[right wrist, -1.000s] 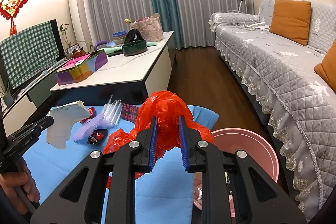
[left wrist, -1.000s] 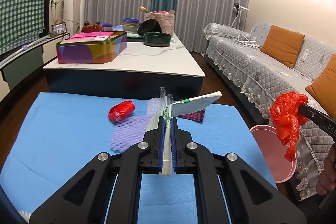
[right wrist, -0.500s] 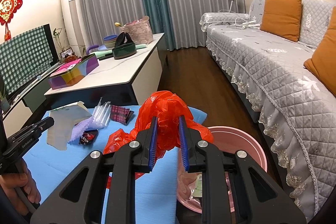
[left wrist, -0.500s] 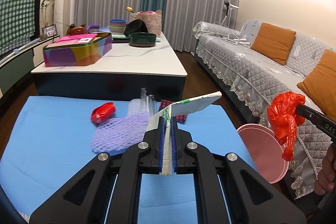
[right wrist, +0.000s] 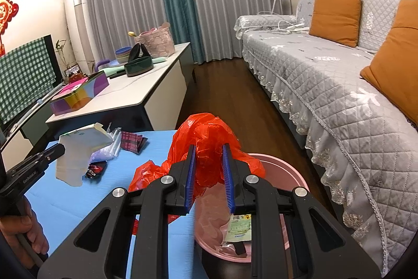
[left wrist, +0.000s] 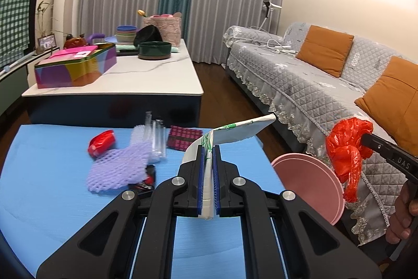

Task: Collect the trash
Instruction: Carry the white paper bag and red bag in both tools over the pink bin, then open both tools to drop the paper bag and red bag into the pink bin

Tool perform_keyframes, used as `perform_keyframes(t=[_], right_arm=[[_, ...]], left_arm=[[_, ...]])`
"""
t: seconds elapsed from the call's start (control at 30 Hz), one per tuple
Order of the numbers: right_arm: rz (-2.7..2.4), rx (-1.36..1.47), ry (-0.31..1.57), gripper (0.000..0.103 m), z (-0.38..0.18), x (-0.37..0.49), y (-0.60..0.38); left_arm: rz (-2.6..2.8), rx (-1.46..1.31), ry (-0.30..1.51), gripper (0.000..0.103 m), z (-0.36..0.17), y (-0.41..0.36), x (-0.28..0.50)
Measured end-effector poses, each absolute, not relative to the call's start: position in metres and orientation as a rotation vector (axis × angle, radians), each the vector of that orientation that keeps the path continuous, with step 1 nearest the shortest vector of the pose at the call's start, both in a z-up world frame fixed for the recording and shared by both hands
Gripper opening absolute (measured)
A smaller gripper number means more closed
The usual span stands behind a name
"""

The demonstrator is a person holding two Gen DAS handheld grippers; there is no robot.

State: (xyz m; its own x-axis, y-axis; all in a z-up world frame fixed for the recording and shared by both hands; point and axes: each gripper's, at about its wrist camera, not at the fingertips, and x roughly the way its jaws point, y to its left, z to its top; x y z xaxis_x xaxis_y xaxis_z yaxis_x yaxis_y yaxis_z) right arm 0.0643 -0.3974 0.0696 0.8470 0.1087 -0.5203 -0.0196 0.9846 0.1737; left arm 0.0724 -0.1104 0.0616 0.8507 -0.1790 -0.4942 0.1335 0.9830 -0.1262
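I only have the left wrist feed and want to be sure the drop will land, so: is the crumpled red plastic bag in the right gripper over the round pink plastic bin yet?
Observer: Partly. The right gripper holds the crumpled red plastic bag at the round pink plastic bin's near rim.
Operator: Is the bin empty?
Observer: No, a green-printed wrapper lies inside.
Operator: Anything hidden behind my white paper carton?
Observer: A black-and-red packet on the blue mat.

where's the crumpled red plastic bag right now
The crumpled red plastic bag is clamped in the right gripper, held above the round pink plastic bin off the blue mat's right edge, near the grey sofa.
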Motion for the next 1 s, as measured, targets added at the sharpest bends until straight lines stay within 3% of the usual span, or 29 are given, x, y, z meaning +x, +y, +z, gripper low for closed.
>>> perform_keyframes(t=[1.0], right_arm=[[-0.073,0.175,0.618,0.020,0.036,0.080,-0.446]], left_arm=[[-0.430,-0.143,0.624,0.006,0.052,-0.218,0.126]])
